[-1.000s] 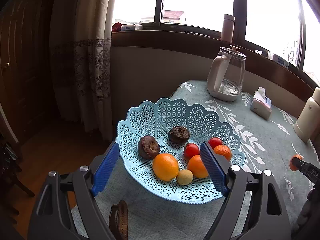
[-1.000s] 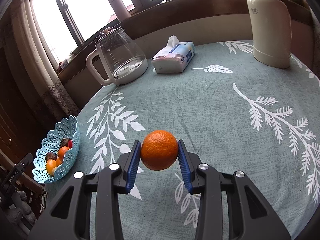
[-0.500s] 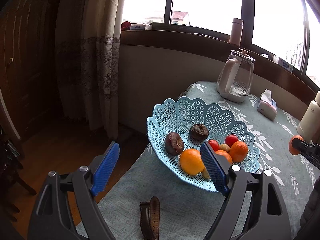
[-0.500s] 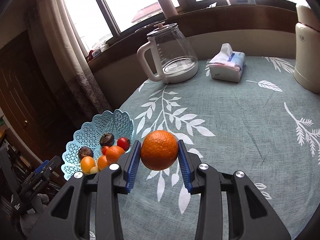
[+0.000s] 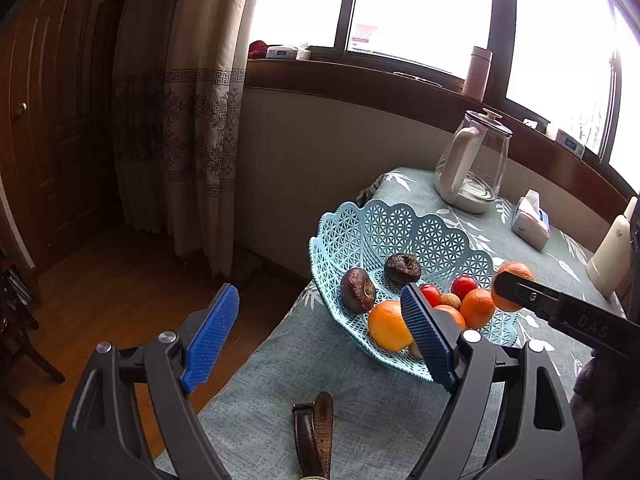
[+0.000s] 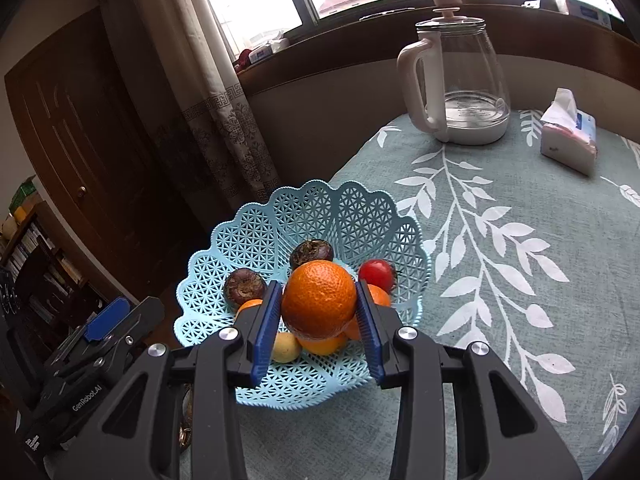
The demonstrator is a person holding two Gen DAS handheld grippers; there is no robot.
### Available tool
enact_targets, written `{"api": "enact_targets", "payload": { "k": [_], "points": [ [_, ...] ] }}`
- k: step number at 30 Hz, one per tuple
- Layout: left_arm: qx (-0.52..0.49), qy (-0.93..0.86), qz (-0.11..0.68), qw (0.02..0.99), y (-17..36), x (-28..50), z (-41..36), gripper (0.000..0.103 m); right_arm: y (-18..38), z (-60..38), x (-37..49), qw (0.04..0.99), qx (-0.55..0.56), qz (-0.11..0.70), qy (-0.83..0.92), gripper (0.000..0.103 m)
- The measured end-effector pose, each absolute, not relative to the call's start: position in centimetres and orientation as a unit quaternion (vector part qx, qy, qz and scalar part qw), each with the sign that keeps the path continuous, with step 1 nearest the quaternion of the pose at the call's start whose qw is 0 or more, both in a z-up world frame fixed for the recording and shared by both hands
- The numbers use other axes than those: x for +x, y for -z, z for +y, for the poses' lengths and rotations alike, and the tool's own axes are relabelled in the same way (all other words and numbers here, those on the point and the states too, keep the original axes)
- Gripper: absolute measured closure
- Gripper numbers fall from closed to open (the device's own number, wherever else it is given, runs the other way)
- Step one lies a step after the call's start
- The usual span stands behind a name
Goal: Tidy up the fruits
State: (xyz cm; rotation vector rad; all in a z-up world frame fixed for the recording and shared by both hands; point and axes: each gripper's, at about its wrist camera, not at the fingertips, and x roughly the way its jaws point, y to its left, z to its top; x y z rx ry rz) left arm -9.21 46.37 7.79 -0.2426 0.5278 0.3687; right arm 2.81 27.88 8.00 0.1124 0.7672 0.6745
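A light-blue lattice basket [image 6: 256, 232] [image 5: 384, 224] stands near the table's corner. It holds two dark wrinkled fruits [image 6: 245, 286], red tomatoes [image 6: 376, 273], oranges [image 5: 387, 330] and a small yellow fruit [image 6: 285, 347]. My right gripper [image 6: 319, 312] is shut on an orange [image 6: 319, 300] and hovers over the basket's near side. The left wrist view shows that same orange [image 5: 516, 274] at the basket's right rim. My left gripper [image 5: 320, 344] hangs open and holds nothing, down at the left of the basket by the table's edge.
A glass kettle [image 6: 460, 80] and a tissue pack [image 6: 568, 136] stand at the back of the leaf-patterned tablecloth [image 6: 520, 260]. A cream flask [image 5: 612, 256] stands at the right. A brown watch strap [image 5: 314, 432] lies near the table's edge. Beyond are wooden floor [image 5: 120, 280], curtain [image 5: 180, 100] and door.
My right gripper has carried the orange leftward from the table's middle to just above the basket. My left gripper has pulled back and left, away from the basket, still open.
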Motion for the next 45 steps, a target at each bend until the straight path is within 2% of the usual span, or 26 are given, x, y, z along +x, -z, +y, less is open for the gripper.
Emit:
{"api": "enact_targets", "payload": {
  "k": [9, 12, 16, 34, 37, 43, 45],
  "points": [
    [-0.114, -0.188, 0.259, 0.94, -8.0, -9.5, 47.1, 0.018, -7.7, 31.2, 3.4, 0.868, 0.027, 0.371, -0.328, 0.065],
    [-0.116, -0.188, 0.257, 0.941, -8.1, -9.6, 47.2, 0.013, -7.4, 31.6, 3.6, 0.868, 0.021, 0.375, -0.327, 0.065],
    [-0.115, -0.183, 0.259, 0.942, -8.1, -9.6, 47.1, 0.013, -7.0, 32.1, 3.6, 0.866, 0.016, 0.38, -0.325, 0.065],
    [-0.114, -0.181, 0.259, 0.942, -8.3, -9.5, 46.7, 0.012, -7.4, 30.8, 2.8, 0.875, 0.024, 0.369, -0.312, 0.063],
    [-0.114, -0.183, 0.258, 0.942, -8.3, -9.5, 46.7, 0.006, -7.2, 30.7, 2.7, 0.88, 0.012, 0.369, -0.3, 0.063],
    [-0.114, -0.182, 0.259, 0.942, -8.3, -9.5, 46.6, 0.006, -6.9, 30.2, 2.5, 0.882, 0.011, 0.369, -0.292, 0.062],
    [-0.114, -0.182, 0.259, 0.942, -8.3, -9.5, 46.6, 0.005, -7.0, 29.9, 2.2, 0.884, 0.013, 0.364, -0.292, 0.059]
  ]
}}
